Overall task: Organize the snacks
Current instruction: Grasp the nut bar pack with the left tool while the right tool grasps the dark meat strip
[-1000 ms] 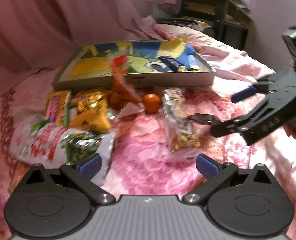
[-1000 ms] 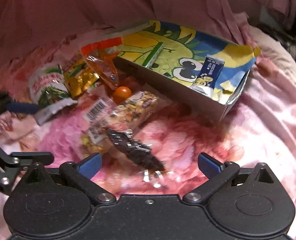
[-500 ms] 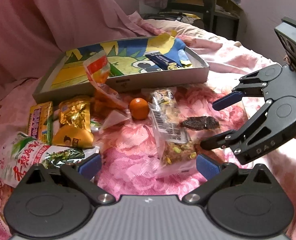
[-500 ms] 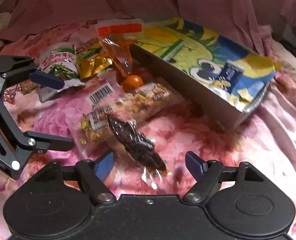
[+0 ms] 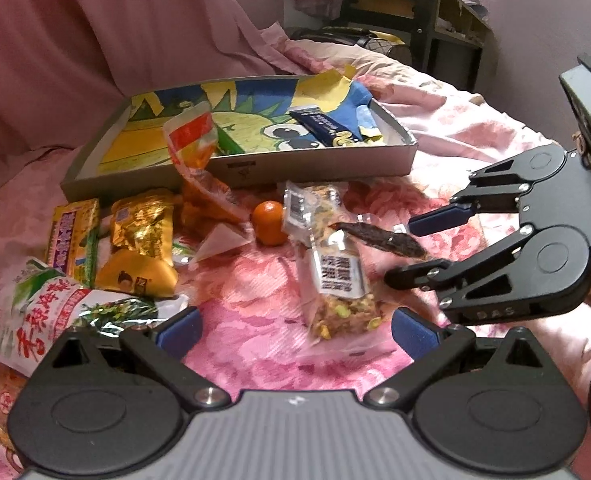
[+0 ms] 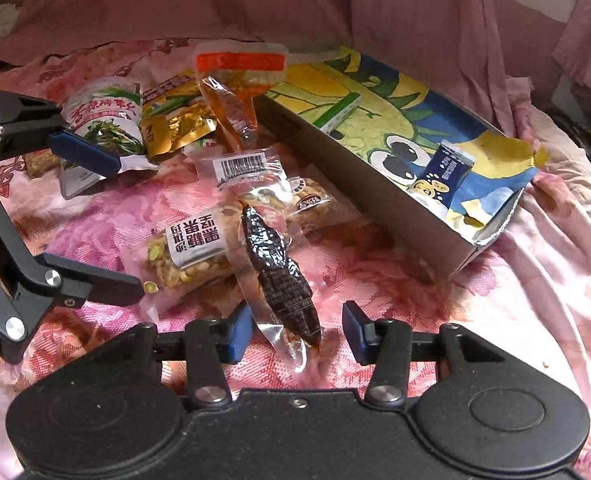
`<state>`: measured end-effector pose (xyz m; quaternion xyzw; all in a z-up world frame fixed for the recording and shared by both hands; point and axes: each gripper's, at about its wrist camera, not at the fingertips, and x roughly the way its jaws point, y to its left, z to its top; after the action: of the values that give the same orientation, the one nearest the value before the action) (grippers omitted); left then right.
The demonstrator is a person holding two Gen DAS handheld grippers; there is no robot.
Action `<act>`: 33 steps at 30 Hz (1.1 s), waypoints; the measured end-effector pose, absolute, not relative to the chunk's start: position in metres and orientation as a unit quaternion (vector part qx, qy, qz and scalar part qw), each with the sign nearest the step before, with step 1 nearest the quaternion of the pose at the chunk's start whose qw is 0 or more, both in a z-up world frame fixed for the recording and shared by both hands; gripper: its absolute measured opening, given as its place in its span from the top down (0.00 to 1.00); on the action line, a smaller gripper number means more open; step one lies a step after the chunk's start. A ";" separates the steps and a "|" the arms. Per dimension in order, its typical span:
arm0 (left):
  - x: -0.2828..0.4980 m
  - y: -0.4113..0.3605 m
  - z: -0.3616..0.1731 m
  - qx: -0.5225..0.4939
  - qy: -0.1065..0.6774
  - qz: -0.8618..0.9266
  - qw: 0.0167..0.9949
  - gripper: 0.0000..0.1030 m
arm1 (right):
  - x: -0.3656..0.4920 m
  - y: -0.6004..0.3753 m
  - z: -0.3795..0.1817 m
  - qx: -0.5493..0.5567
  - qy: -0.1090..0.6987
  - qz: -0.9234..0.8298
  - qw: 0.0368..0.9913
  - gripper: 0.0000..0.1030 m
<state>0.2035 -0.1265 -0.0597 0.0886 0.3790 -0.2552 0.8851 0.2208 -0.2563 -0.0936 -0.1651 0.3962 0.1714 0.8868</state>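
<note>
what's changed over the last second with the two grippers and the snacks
The right gripper has just been closing its fingers around the dark dried-meat packet, not yet clamped on it. The left gripper stays open and empty. The nut bar, orange and box stayed put.

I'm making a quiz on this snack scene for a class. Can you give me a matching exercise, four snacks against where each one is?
Things:
1. dark snack packet
2. small orange
3. blue sachet
4. nut bar

Places:
A. inside the box
B. on the bedspread just in front of the box
C. between the right gripper's blue pads, which have just been closing
D. flat on the bedspread, partly under the dark snack packet

Pairs: 1-C, 2-B, 3-A, 4-D
</note>
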 end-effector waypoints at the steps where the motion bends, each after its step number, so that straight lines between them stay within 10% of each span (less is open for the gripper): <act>1: 0.204 -0.128 -0.059 0.086 0.380 -0.255 0.885 0.00 | 0.221 -0.256 -0.094 -0.166 0.396 0.171 0.887 0.53; 16: 0.225 -0.154 -0.065 0.079 0.411 -0.239 0.876 0.25 | 0.223 -0.263 -0.095 -0.161 0.403 0.146 0.889 0.63; 25: 0.235 -0.167 -0.068 0.093 0.420 -0.248 0.868 0.57 | 0.227 -0.266 -0.098 -0.158 0.396 0.140 0.893 0.37; 33: 0.227 -0.156 -0.064 0.119 0.423 -0.254 0.862 0.62 | 0.236 -0.270 -0.105 -0.131 0.394 0.149 0.898 0.24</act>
<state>0.2273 -0.1562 -0.0635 0.1193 0.4230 -0.2536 0.8617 0.2359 -0.2699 -0.1047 -0.1314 0.3937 0.1491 0.8975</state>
